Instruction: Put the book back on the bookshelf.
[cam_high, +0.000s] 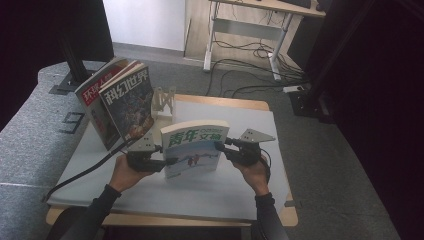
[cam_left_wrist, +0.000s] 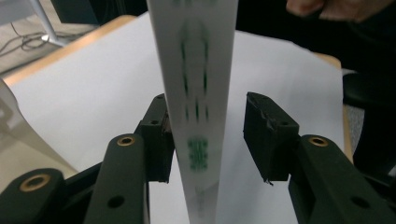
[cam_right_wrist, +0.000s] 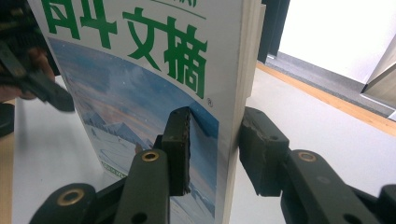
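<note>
1. The magazine (cam_high: 194, 149) with the green title and snowy cover stands upright near the middle of the table (cam_high: 250, 195), a bit toward the front edge, held up from both sides.
2. The left gripper (cam_high: 167, 161) is at the spine side. In the left gripper view its jaws are spread around the spine (cam_left_wrist: 198, 93): one pad (cam_left_wrist: 156, 135) touches or nearly touches it, the other stands clearly off, so that's not a real pinch.
3. The right gripper (cam_high: 220, 146) has the open page edge. In the right gripper view the jaws are on both sides of the magazine, one pad (cam_right_wrist: 180, 149) on the cover, the other (cam_right_wrist: 259, 149) at the back. They look pressed onto it, though there may be a sliver of gap at the back.
4. My take on doing this well: get the left jaws squeezed in before moving anything, keep both grips level so the magazine doesn't twist, and keep it vertical on the way over.
5. A pale rack (cam_high: 162, 102) sits toward the back left corner. Two magazines (cam_high: 117, 100) already lean there, tilted back, and there's a free spot on their right where this one would probably go.
6. Watch out for bumping those two when sliding it in.
</note>
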